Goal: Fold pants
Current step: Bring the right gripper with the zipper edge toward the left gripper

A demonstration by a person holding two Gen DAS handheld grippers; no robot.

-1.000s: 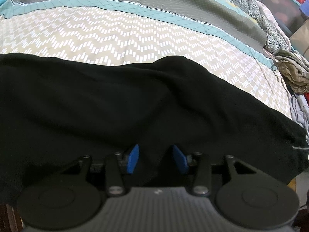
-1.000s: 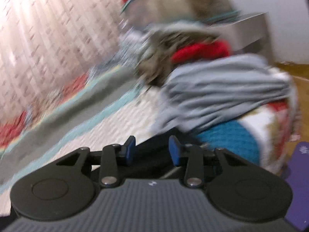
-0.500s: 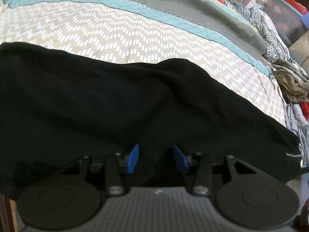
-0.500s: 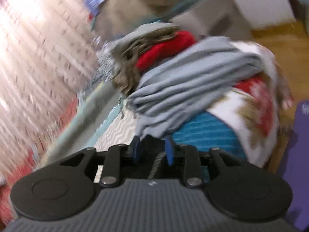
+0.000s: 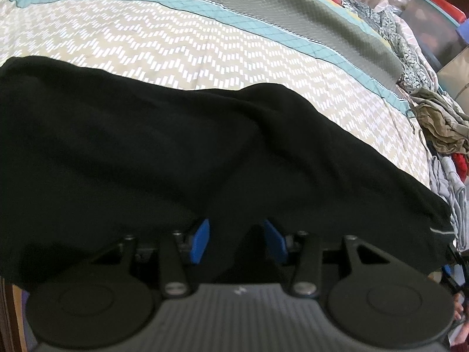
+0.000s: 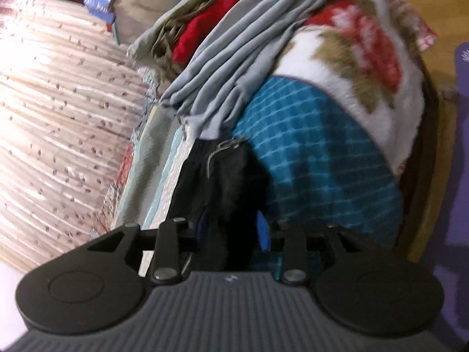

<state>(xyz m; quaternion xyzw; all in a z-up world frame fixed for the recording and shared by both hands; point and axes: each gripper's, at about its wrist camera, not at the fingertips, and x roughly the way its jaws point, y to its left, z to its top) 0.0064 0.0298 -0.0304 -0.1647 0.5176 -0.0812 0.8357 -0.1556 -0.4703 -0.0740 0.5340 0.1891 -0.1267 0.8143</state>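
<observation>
The black pants (image 5: 176,152) lie spread across the patterned bedspread (image 5: 205,47) and fill the middle of the left wrist view. My left gripper (image 5: 238,242) sits at their near edge with black cloth between its blue pads (image 5: 200,240); the jaws stand a little apart. In the right wrist view, a bunched black end of the pants (image 6: 217,182) with a pale drawstring runs between the blue pads of my right gripper (image 6: 231,231), which is shut on it and tilted.
A pile of clothes, grey (image 6: 234,47), red (image 6: 205,23) and olive (image 5: 439,123), sits at the bed's right end. A blue checked blanket (image 6: 316,152) and floral blanket (image 6: 360,52) hang there. A curtain (image 6: 58,111) is at left. Wooden floor (image 6: 433,6) lies beyond.
My right gripper has rolled and swung down toward the pile, closing on the bunched black cloth. The left view shifted slightly; the pants have slid a little down the frame.
</observation>
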